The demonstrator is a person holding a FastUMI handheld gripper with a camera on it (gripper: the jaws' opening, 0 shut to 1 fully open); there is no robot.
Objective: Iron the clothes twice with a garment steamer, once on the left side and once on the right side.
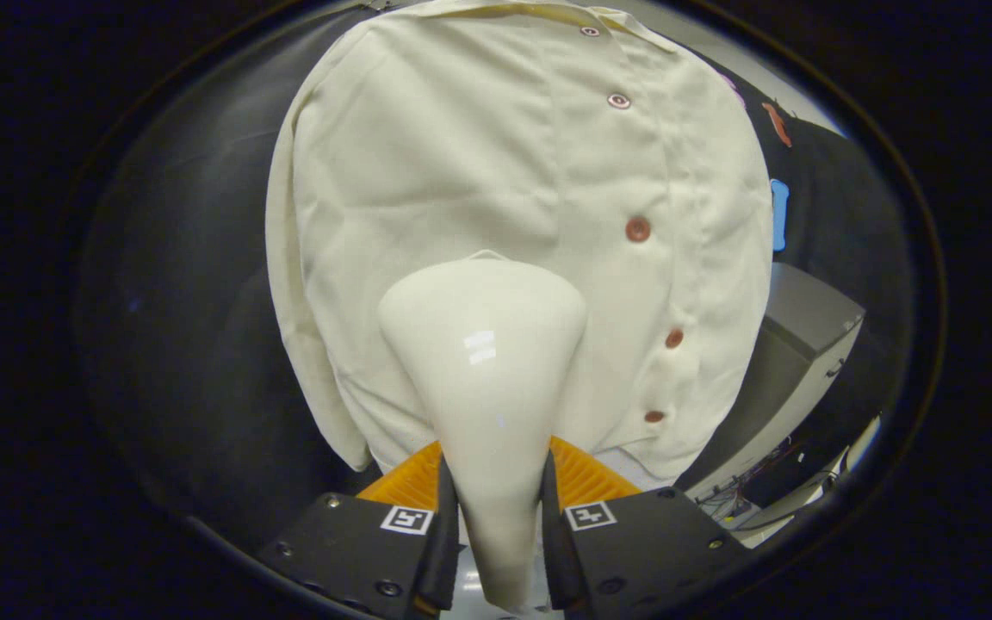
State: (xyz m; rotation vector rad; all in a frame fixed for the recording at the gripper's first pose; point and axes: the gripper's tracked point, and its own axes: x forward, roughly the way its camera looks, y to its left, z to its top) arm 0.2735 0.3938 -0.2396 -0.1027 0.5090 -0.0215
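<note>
The tool (496, 508) is clamped on the narrow handle of a white garment steamer (483, 344), one finger pressing each side, and the steamer's wide head flares out just ahead of the fingers. Beyond it hangs a cream shirt (427, 164) (buttoned down a placket lying ahead and to the right), with the head against the cloth left of the buttons (637, 229). A grey box (793, 344) stands off to the right

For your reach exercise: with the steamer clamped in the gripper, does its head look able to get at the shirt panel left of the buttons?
Probably yes. The gripper is shut on the steamer, whose head sits directly in front of the shirt panel, with nothing between them.
</note>
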